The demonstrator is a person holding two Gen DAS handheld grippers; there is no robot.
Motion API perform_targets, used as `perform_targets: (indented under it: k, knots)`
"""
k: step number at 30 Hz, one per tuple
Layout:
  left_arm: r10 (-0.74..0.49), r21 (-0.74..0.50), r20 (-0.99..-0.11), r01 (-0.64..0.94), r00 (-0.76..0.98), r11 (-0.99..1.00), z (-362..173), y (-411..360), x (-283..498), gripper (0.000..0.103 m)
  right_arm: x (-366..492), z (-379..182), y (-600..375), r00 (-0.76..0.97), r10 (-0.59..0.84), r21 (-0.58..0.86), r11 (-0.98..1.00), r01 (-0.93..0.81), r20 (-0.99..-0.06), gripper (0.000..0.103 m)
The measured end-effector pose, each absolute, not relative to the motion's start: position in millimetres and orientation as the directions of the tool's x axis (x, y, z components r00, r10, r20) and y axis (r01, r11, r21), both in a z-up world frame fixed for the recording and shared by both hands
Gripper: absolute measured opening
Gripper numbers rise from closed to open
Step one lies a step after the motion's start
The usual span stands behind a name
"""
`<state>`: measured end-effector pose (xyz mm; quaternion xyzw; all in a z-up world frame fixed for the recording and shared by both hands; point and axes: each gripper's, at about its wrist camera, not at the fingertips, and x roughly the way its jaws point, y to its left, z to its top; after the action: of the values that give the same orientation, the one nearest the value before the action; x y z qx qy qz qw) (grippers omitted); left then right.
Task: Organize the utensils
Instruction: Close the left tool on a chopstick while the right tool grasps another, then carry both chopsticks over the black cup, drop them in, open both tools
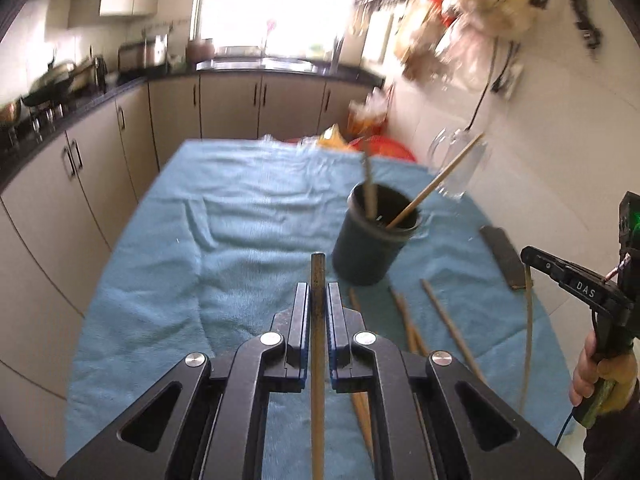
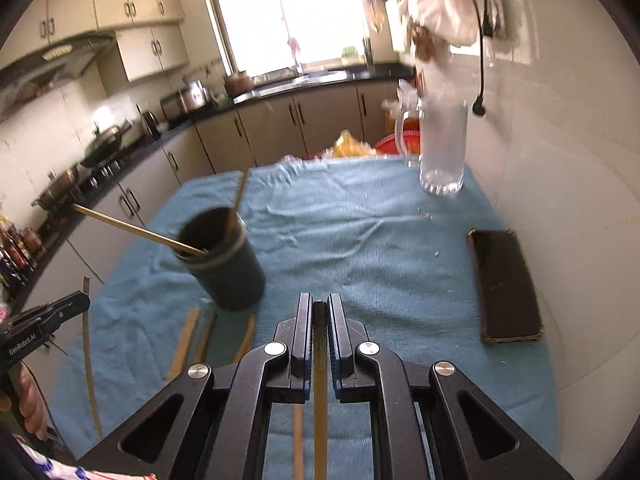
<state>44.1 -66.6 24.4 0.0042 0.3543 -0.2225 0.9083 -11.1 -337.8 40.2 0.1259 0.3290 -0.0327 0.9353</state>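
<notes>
In the left wrist view my left gripper [image 1: 319, 288] is shut on a wooden chopstick [image 1: 319, 268] whose tip sticks out past the fingers. Ahead and to the right stands a dark cup [image 1: 368, 248] with two chopsticks leaning in it. Several loose chopsticks [image 1: 452, 324] lie on the blue towel [image 1: 220, 240] beside the cup. My right gripper [image 2: 320, 298] is shut on another chopstick [image 2: 320, 360], held above the towel with the cup [image 2: 228, 272] to its left. Each gripper shows in the other's view, the right gripper [image 1: 528, 254] and the left gripper [image 2: 84, 300], each with a chopstick hanging down.
A black flat case [image 2: 506, 284] lies at the towel's right side. A glass mug [image 2: 442, 148] stands at the far right corner near the tiled wall. Bags and a red basin [image 1: 384, 148] sit beyond the table's far end. Kitchen cabinets and a stove run along the left.
</notes>
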Motion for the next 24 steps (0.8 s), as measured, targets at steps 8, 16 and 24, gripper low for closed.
perform_targets:
  k: [8,16,24]
  knots:
    - [-0.452,-0.167,-0.539,0.435,0.711,0.885,63.0,-58.6,-3.9,0.007,-60.5,79.7,-324.7,0.852,0.02,0.227,0.967,0.117,-0.523,0.007]
    - [-0.493,-0.171,-0.458,0.472,0.739,0.865,91.7,-61.4,-32.5,0.007,-81.3,106.6,-319.0,0.886,0.024,0.222,0.971,0.09,-0.463,0.007]
    - [-0.526,-0.169,-0.411,0.504,0.745,0.847,113.5,-72.5,-36.6,0.007,-79.7,121.4,-315.5,0.902,0.028,0.214,0.974,0.072,-0.431,0.007]
